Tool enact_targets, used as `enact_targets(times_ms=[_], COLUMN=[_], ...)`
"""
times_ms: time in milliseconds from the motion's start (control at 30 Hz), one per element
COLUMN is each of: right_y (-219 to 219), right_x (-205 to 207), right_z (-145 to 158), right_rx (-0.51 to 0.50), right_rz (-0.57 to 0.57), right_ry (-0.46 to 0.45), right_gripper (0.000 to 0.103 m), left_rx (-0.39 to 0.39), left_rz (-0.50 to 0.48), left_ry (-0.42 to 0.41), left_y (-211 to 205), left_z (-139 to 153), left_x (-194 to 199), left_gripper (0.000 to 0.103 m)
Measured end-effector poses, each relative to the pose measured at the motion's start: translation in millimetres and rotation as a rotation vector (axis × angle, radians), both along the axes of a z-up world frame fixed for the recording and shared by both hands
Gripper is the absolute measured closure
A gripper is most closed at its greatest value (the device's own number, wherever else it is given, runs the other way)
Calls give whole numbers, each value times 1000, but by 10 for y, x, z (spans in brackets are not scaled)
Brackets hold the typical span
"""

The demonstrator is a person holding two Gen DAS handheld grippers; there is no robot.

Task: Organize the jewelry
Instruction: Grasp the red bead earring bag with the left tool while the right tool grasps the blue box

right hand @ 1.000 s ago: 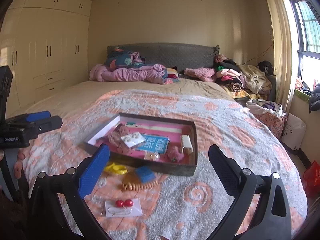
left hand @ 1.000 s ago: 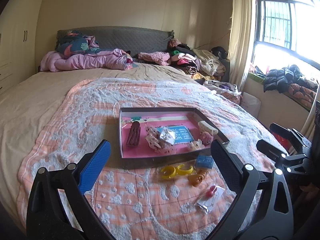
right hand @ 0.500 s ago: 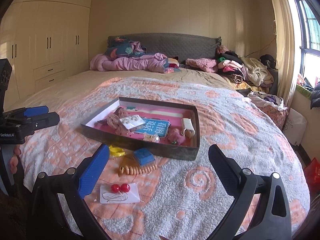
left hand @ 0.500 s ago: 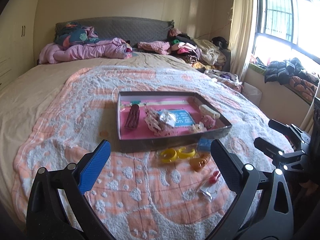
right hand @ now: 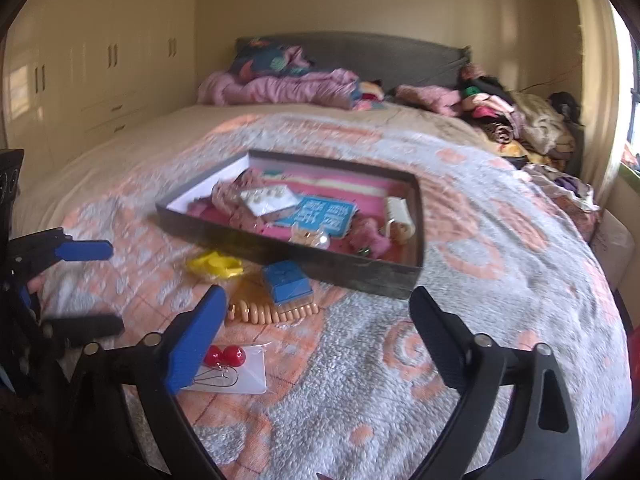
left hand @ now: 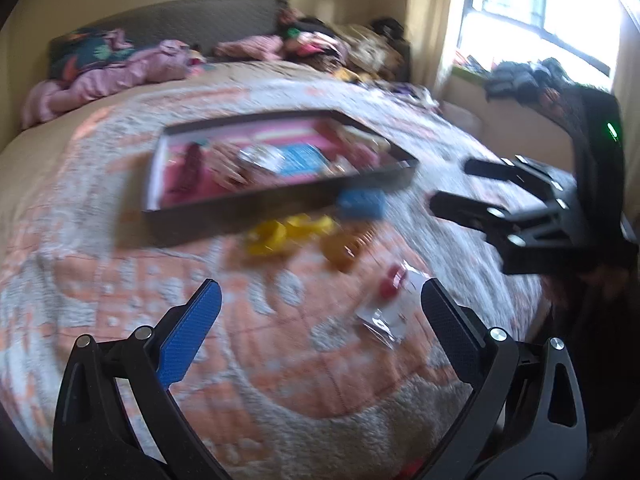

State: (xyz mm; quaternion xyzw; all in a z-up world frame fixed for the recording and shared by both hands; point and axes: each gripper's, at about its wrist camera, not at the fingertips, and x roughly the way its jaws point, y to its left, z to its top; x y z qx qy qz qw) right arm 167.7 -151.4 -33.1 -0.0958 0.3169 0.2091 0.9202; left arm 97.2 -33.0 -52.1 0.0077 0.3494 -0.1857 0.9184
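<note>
Left gripper (left hand: 316, 304): jaws spread wide, empty; it has dropped toward the blanket (left hand: 280, 380) and tipped further down since a second ago, and its view is now motion-blurred.
Yellow rings (right hand: 215, 265): loose on the blanket at about 7 o'clock from the tray (right hand: 288, 250), just beside its near wall.
Blue box (right hand: 285, 282): at 6 o'clock from the tray, lying on the peach comb-like piece (right hand: 272, 312).
Red earrings on card (right hand: 225, 356): at 6 o'clock, nearest the person, touching the right gripper's blue finger (right hand: 196, 338) in view.
Right gripper (right hand: 314, 322): jaws closing slightly from full spread, nothing between them; it has also sunk closer.
Tray: already holds clips, a blue card and pink pieces.
Meaning: both grippers are likely starting a pick; four loose pieces are not yet in the tray.
</note>
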Motion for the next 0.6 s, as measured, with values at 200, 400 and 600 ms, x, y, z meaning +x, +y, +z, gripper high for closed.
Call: enact_targets(times_ms=[200, 400, 600], right_y=[94, 196, 281], right_x=[239, 457, 637], right_z=[-180, -278, -342], right_rx=[-33, -51, -43], right_rz=[64, 121, 171], right_ry=[62, 106, 154], right_gripper=[23, 33, 47], left_rx=[6, 30, 59], left_rz=[-109, -179, -248], left_ry=[52, 75, 80], left_y=[-148, -272, -422], left_z=[-197, -295, -357], left_x=[59, 147, 226], left_gripper=[14, 27, 30])
